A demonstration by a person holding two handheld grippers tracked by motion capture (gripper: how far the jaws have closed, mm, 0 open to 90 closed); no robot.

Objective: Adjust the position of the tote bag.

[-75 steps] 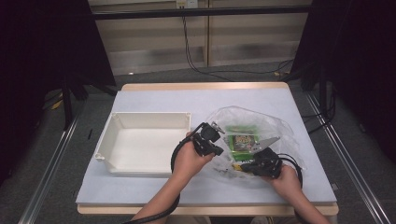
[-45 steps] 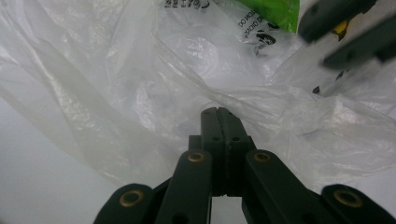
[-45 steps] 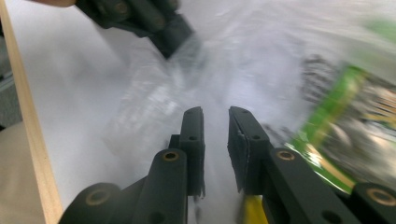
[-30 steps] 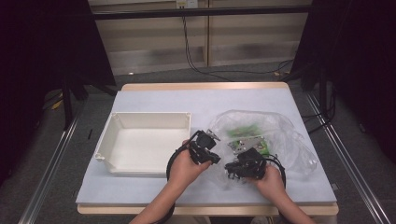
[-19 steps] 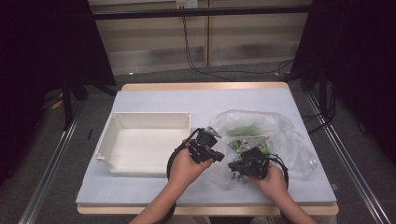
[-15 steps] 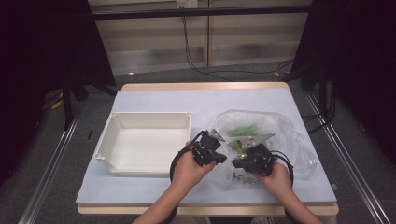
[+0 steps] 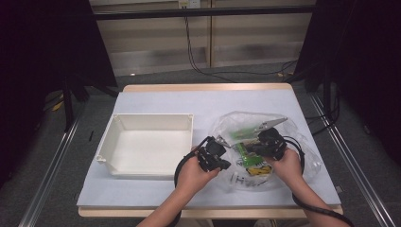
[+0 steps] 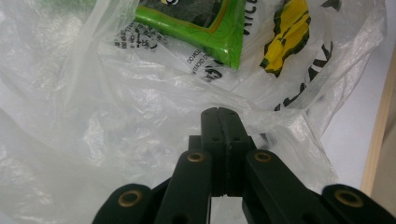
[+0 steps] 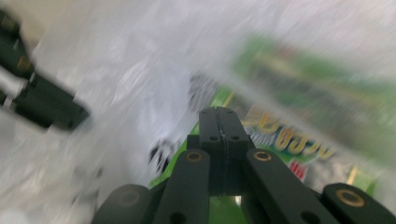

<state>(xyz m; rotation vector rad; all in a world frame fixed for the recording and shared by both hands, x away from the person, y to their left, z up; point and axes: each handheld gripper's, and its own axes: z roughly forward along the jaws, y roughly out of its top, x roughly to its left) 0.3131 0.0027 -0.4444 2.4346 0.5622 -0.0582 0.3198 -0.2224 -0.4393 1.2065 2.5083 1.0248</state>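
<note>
Broadly, the table (image 7: 156, 99) carried a white tray (image 7: 144, 149) toward nine o'clock and a clear plastic bag (image 7: 302, 142) toward three o'clock, with green packets (image 7: 246, 152) inside it (print on them unreadable). At the bag's nine o'clock edge, the left gripper (image 7: 218, 158) had its jaws clenched, apparently pinching a fold of film (image 8: 219, 100). Over the bag's centre, the right gripper (image 7: 257, 144) was also clenched; whether it pinched film, its blurred view didn't tell.
</note>
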